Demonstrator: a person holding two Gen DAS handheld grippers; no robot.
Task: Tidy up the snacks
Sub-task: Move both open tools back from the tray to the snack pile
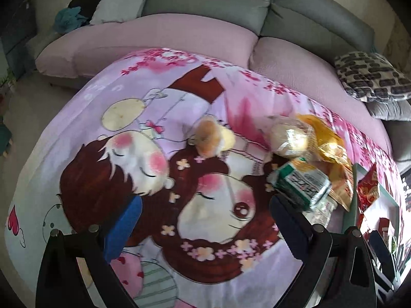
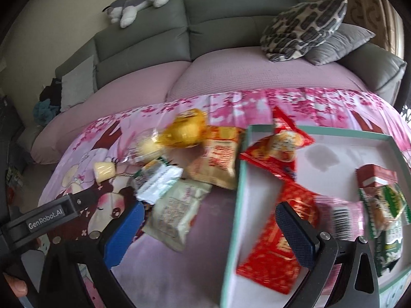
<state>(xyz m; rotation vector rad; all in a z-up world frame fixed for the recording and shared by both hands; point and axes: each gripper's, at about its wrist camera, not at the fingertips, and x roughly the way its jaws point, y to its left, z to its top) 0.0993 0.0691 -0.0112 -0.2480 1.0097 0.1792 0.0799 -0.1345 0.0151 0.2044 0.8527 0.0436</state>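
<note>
Both tools gape empty: the left tool (image 1: 205, 220) hovers by loose snacks (image 2: 179, 159) on the bench, the right tool (image 2: 208, 233) over the tray (image 2: 239, 192) gathering sorted packets.

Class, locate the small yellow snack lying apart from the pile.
In the right wrist view, the small yellow snack lies left of the pile, on the cartoon cloth.

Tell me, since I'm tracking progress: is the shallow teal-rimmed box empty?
Not empty. The shallow teal-rimmed box already holds red snack packets and a green one.
</note>
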